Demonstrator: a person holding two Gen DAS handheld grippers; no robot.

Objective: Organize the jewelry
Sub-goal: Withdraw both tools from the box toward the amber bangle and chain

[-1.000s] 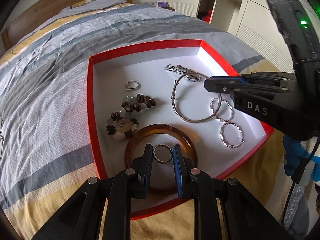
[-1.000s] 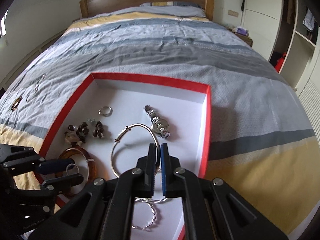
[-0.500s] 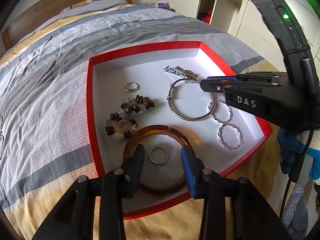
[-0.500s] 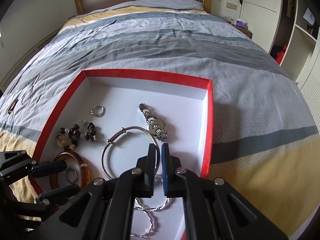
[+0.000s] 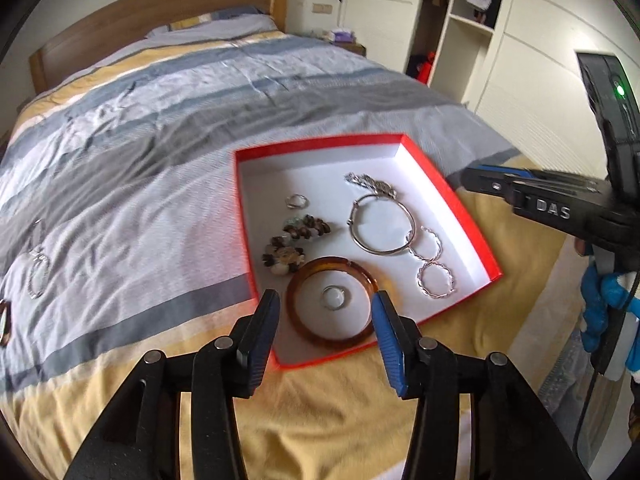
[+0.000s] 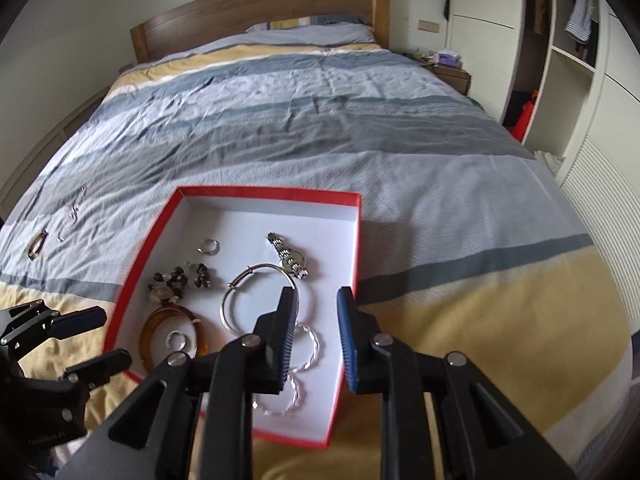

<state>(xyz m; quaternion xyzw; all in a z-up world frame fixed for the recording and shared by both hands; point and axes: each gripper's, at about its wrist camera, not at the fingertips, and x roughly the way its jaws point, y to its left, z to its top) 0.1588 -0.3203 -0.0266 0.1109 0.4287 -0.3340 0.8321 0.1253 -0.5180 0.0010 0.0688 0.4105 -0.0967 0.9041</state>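
A red box (image 5: 320,144) with a white floor lies on the bed. It holds an amber bangle (image 5: 304,328) with a silver ring (image 5: 334,297) lying inside it, a silver bangle (image 5: 380,226), a watch (image 5: 372,184), twisted hoops (image 5: 436,280), bead bracelets (image 5: 292,240) and a small ring (image 5: 297,201). My left gripper (image 5: 323,298) hovers above the box's near corner, jaws opening, nothing between them. My right gripper (image 6: 318,294) hangs over the hoops (image 6: 306,346) near the box's right wall (image 6: 356,240), jaws opening and empty too.
Loose jewelry lies on the striped bedspread left of the box: a chain (image 6: 72,216), a small band (image 6: 37,244) and a pendant piece (image 5: 38,276). A wooden headboard (image 6: 260,8) stands at the far end. White wardrobes (image 6: 580,100) line the right side.
The left gripper let go of the silver ring, which now lies inside the amber bangle. Both grippers went from shut to open and rose away from the box.
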